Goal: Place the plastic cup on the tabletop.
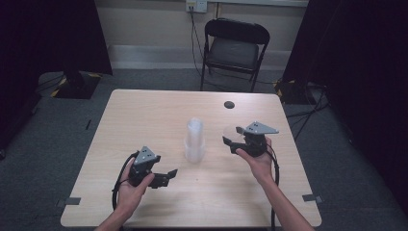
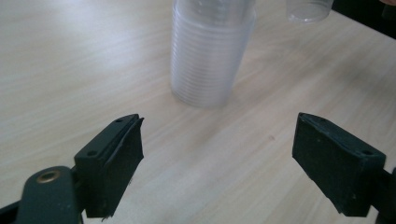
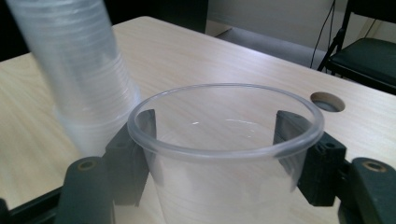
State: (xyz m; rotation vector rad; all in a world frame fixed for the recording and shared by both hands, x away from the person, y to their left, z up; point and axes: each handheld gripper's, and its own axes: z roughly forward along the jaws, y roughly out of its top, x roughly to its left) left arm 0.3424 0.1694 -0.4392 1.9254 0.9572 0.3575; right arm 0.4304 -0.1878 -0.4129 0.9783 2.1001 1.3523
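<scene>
One clear, thin-walled plastic cup (image 3: 224, 154), probably light and easily crushed, sits clamped just below its rim in the right gripper (image 1: 239, 139) beside the tall stack of clear plastic cups (image 1: 194, 139), while the left gripper (image 2: 219, 158) stands wide apart, empty.

A lab-style recording room
Black curtains (image 1: 53, 33) flank a lone wooden table (image 1: 144, 120) on grey carpet (image 1: 43, 159), with floor cables (image 1: 308, 113), a wall socket (image 1: 196, 5) and a folding chair (image 1: 234, 48)

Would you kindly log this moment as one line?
left gripper: open, empty | right gripper: shut on cup | cup stack: upright, mid-table, between grippers
</scene>
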